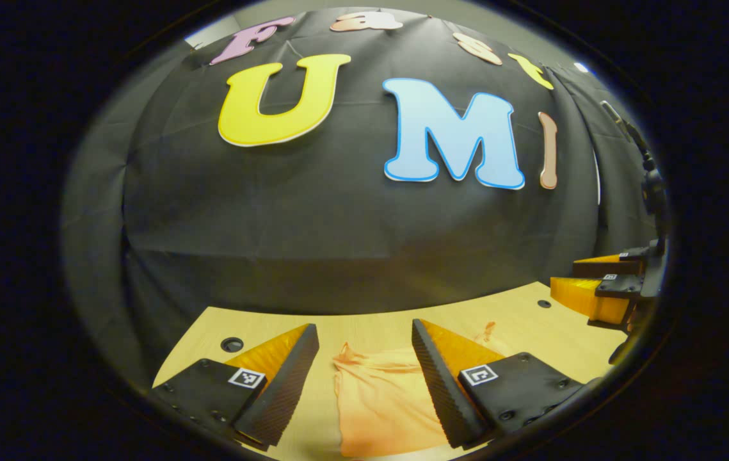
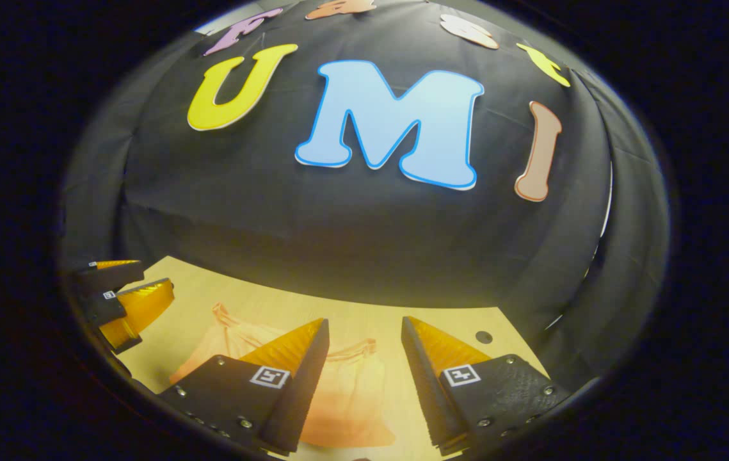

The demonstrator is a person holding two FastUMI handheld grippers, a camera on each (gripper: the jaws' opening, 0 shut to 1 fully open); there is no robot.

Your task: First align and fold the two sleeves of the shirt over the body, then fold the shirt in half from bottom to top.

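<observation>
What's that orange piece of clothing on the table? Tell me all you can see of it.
The shirt is a thin, soft-looking peach-orange garment lying flat on the light wooden table. Its cloth shows gentle wrinkles, and its far edge is bunched into small puckers. In the right gripper view it spreads leftward behind the near finger, with a narrow sleeve-like or strap-like part reaching toward the far left. Both grippers hover above it with fingers apart; nothing seems to touch it but the table. Its near part is hidden.

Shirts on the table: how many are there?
1. A single orange shirt lies flat on the wooden table, below both open grippers; the fingers hide part of it.
</observation>
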